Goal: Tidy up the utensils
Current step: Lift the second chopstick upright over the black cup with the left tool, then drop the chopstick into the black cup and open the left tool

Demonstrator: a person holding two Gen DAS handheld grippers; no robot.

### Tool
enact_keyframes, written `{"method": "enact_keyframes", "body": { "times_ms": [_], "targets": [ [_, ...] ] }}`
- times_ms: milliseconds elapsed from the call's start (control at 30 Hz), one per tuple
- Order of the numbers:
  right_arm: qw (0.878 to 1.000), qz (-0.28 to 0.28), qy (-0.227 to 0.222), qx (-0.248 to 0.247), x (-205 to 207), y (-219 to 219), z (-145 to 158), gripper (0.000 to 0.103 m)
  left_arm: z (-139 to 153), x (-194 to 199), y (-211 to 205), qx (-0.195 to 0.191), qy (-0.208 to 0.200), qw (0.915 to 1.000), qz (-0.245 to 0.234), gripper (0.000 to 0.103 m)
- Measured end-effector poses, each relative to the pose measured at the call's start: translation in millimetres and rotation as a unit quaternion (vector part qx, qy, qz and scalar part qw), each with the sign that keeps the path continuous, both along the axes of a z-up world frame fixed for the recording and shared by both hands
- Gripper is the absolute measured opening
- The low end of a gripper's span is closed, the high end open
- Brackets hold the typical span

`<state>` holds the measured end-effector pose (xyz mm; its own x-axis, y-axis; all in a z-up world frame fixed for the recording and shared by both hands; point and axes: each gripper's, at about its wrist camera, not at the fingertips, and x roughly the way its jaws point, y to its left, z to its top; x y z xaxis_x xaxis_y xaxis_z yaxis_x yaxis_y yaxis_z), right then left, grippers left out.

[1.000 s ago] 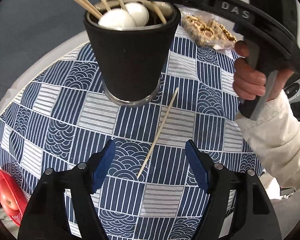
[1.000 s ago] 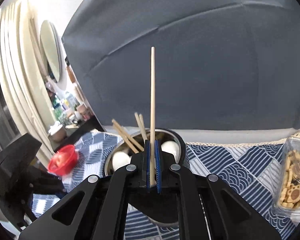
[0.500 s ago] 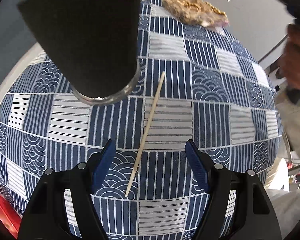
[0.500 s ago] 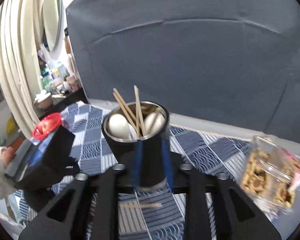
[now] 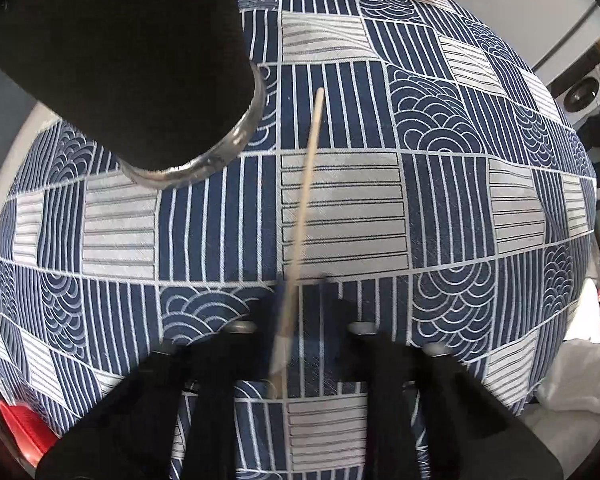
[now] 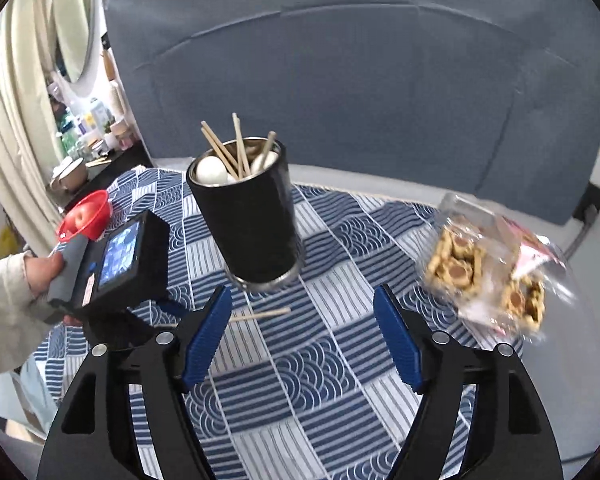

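A single wooden chopstick [image 5: 302, 208] lies on the blue patterned tablecloth [image 5: 440, 208]. My left gripper [image 5: 302, 292] points straight down and is shut on the chopstick's near end; its fingers are blurred. The black utensil cup [image 6: 248, 220] stands just behind, holding several chopsticks [image 6: 224, 152] and white spoons [image 6: 211, 170]. In the right wrist view my right gripper [image 6: 302, 338] hovers in front of the cup with its jaws opening and nothing between them. The same chopstick [image 6: 262, 315] shows past its left finger, beside the left gripper's black housing [image 6: 120, 256] in a person's hand.
A clear box of cookies [image 6: 488, 272] sits at the right of the table. A red bowl [image 6: 86, 214] stands at the far left edge. A grey backdrop [image 6: 380, 80] closes off the rear. Patterned cloth lies bare in front of the right gripper.
The left gripper came down over the lying chopstick and closed on it. The right gripper let go of its upright chopstick at the cup, drew back and opened wide.
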<state>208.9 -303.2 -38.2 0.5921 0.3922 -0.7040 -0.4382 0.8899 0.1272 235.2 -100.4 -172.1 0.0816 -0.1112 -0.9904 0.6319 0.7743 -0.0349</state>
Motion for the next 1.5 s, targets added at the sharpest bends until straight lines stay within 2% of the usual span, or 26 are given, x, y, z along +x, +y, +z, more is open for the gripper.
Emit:
{"method": "enact_keyframes", "body": {
  "times_ms": [267, 533, 700, 833, 867, 933, 967, 1000, 1133, 1267, 1400, 1500],
  "targets": [
    [0.999, -0.025, 0.022, 0.017, -17.1, -16.3, -4.8, 0.073, -0.3, -12.5, 11.7, -0.002, 0.016, 0.9970, 0.076, 0.005],
    [0.998, -0.023, 0.033, 0.038, -32.0, -18.0, -9.2, 0.075, 17.5, -50.6, 48.8, -0.041, 0.041, 0.9837, 0.170, 0.005],
    [0.998, -0.009, 0.026, 0.053, -32.0, -10.8, -7.1, 0.076, 54.5, -70.2, 69.9, -0.050, 0.015, 0.9750, 0.216, 0.005],
    [0.998, 0.001, 0.015, 0.058, -28.3, -4.7, -1.1, 0.075, 98.8, -72.5, 92.9, -0.071, -0.031, 0.9684, 0.237, 0.005],
    [0.998, 0.003, 0.012, 0.058, -26.8, -3.3, 1.1, 0.072, 108.5, -71.6, 94.1, -0.077, -0.042, 0.9668, 0.240, 0.005],
    [0.998, 0.011, 0.010, 0.062, -21.9, 0.4, 6.7, 0.046, 128.1, -57.7, 91.3, -0.095, -0.069, 0.9642, 0.238, 0.005],
    [0.998, 0.015, 0.010, 0.064, -19.0, 1.9, 9.3, 0.040, 136.1, -51.9, 87.8, -0.098, -0.085, 0.9633, 0.235, 0.005],
    [0.998, 0.017, 0.004, 0.064, -17.1, 3.7, 13.3, 0.025, 146.7, -48.7, 86.0, -0.110, -0.098, 0.9618, 0.231, 0.005],
    [0.998, 0.018, -0.020, 0.063, -12.4, 7.8, 30.4, 0.004, 181.2, -29.1, 79.8, -0.148, -0.145, 0.9555, 0.209, 0.005],
    [0.998, 0.015, -0.036, 0.040, -5.5, 13.7, 45.5, 0.004, 202.1, -0.6, 69.0, -0.199, -0.182, 0.9454, 0.183, 0.005],
    [0.999, 0.005, -0.037, 0.036, 5.1, 15.0, 54.6, 0.004, 212.3, 27.8, 61.8, -0.307, -0.208, 0.9174, 0.145, 0.005],
    [0.998, 0.002, -0.033, 0.047, 15.3, 14.4, 60.3, 0.004, 208.9, 49.1, 52.9, -0.331, -0.228, 0.9065, 0.131, 0.005]
  ]
}}
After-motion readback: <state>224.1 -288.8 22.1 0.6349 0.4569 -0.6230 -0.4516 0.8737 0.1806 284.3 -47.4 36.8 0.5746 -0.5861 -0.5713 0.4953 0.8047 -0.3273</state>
